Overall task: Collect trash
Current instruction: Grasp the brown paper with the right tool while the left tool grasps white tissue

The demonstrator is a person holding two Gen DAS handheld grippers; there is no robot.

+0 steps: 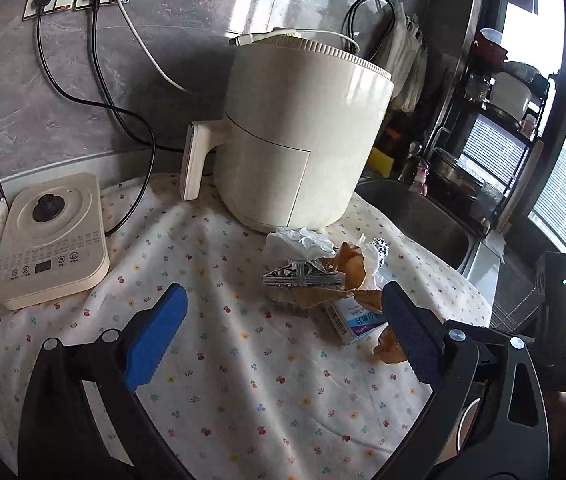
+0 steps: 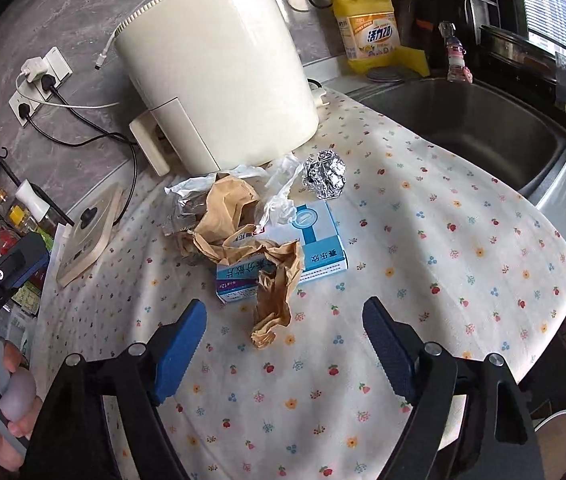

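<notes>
The trash pile (image 2: 259,232) lies mid-desk, near the air fryer (image 2: 219,80). Both hand-held grippers, left (image 1: 283,336) and right (image 2: 283,344), gape empty. The brown paper (image 2: 275,292) looks light and crushable, probably best pinched at its near twisted end.

Crumpled brown paper (image 2: 243,232), white tissue (image 2: 279,196), a foil ball (image 2: 325,174) and two blue-white boxes (image 2: 315,236) lie heaped mid-worktop (image 2: 423,280), toward its back edge.
</notes>
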